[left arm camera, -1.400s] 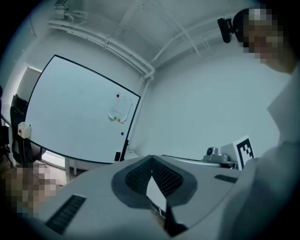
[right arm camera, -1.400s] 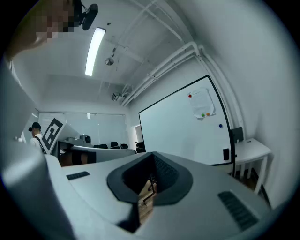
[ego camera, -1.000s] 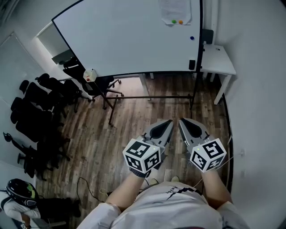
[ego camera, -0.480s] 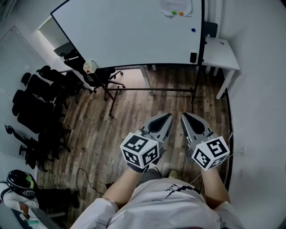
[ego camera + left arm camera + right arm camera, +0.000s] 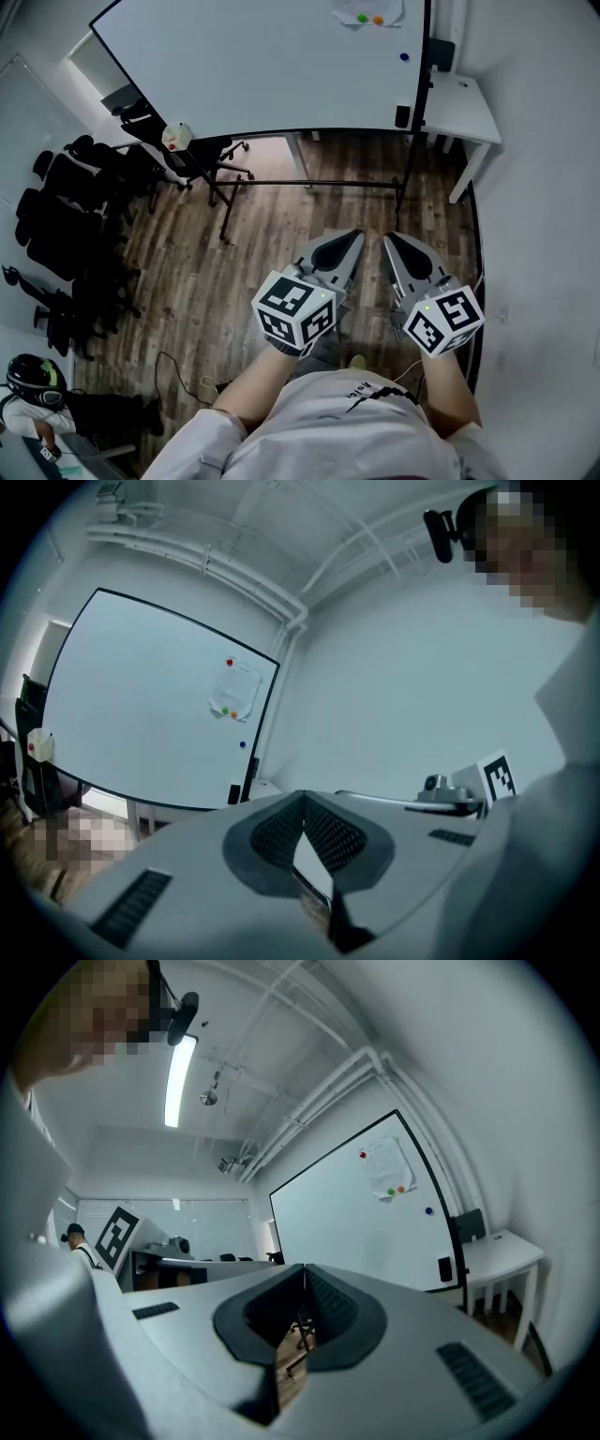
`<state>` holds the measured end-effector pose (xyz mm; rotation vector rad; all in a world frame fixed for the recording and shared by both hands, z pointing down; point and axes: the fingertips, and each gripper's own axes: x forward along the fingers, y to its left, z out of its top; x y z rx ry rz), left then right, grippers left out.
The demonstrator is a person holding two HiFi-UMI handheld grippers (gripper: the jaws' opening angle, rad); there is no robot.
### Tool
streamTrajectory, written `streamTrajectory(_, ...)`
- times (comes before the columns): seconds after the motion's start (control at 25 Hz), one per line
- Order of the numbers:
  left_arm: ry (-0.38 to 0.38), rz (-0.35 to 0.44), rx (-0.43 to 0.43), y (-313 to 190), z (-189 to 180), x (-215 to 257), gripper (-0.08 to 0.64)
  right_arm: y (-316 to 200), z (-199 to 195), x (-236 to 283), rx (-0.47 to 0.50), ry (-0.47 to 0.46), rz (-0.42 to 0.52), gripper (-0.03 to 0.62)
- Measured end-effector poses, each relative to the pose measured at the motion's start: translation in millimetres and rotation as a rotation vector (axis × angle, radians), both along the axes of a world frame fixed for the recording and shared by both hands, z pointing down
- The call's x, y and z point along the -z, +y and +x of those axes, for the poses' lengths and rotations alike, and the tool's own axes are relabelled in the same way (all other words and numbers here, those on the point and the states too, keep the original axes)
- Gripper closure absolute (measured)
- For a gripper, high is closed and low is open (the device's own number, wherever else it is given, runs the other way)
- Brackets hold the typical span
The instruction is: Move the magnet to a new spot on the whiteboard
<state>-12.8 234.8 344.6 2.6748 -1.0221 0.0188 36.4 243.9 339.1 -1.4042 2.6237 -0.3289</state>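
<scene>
Both tools sit low in the frame over the wood floor (image 5: 272, 234), well apart from the whiteboard (image 5: 262, 66). We see the left hand-held gripper (image 5: 349, 240) clenched on nothing, tips meeting, and the right hand-held gripper (image 5: 390, 240) is the same. The blue magnet (image 5: 404, 56) sits alone near the board's right edge, upper right of the frame. Just above it, a paper sheet (image 5: 367, 9) carries a green magnet (image 5: 362, 18) and an orange magnet (image 5: 378, 19). We can't read the sheet's print, it's way too small.
</scene>
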Motion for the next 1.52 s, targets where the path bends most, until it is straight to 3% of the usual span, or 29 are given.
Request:
streamTrajectory(0.44,0.014,0.029,-0.040,-108.9,-18.8,3.2,0.551,-101.7,-23.9,4.2,-0.050,0.069,0.008,0.578)
streamTrajectory(1.0,0.017,0.066,-0.117,-247.0,-59.6,16.6,0.551,-233.0,-64.9,20.1,-0.163,0.091,0.031,0.578)
streamTrajectory(1.52,0.008,0.079,-0.133,-336.2,-24.3,21.0,0.551,-327.6,-29.4,20.0,-0.197,0.074,0.051,0.577)
